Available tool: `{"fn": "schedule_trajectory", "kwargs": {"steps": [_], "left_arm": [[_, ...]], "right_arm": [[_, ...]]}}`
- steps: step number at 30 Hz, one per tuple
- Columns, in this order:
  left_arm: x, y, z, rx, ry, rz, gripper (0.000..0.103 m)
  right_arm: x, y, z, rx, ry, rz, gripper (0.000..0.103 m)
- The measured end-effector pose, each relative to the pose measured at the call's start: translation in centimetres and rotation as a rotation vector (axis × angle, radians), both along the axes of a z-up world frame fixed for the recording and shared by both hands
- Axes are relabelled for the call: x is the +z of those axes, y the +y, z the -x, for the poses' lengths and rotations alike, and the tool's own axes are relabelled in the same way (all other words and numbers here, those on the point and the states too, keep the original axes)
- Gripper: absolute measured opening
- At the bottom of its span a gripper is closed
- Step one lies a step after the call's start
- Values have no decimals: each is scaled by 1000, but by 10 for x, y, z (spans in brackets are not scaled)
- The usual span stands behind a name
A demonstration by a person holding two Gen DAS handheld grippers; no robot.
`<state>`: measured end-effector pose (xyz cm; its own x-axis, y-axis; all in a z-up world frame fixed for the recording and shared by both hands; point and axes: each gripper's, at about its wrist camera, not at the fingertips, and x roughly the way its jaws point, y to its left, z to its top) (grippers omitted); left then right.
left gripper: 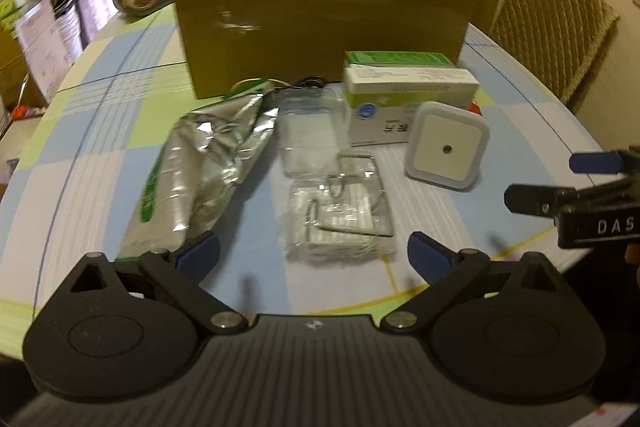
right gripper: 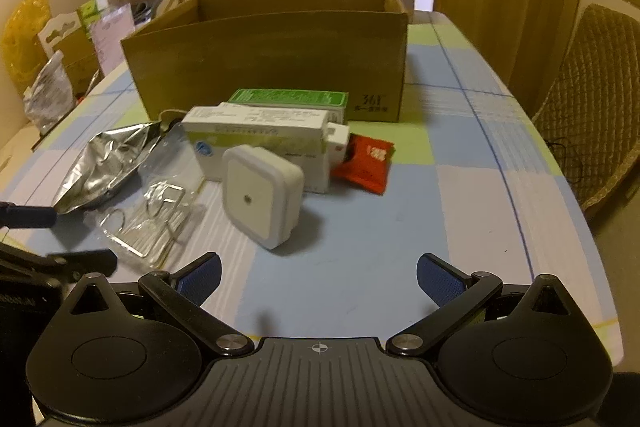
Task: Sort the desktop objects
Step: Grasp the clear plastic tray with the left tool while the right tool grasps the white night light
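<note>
The cardboard box hides its inside; small black cable unclear.

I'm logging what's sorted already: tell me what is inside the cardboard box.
Only the bare inner walls of the cardboard box show. Its near wall hides the floor, so any contents there cannot be seen.

We saw a tablecloth checked in pale blue, green and white ahead of the grippers; a plain brown cardboard box beyond; a white square night light; a crinkled silver foil bag edged green; a red packet; blue pads on black fingers.
</note>
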<state>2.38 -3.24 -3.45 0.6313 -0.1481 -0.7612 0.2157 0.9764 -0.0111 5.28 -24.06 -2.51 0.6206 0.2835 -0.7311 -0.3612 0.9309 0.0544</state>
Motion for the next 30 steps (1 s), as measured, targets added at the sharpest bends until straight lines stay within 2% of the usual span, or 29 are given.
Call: {"fn": "schedule_trajectory", "kwargs": {"steps": [6,10,17,21,30], "left_arm": [[-16,-23,-12,-64,-19,-85,88],[-27,-36,-16,-115,-36,-152,76],[-32,-40,-16,-145,-57,-173,53],[-28,-32,-13,-130,-72,-161,52],[-18,-12,-9,-85,-93,-137,52]], "right_arm": [[-4,-5,-5,-10,9,-16,101],[-7,-5,-9,4,17,-26,101],[-9,3,-18,25,18,-34,101],[-8,11,-22,66,21,-29,101],[-14,39,-39,76,11,-42,101]]}}
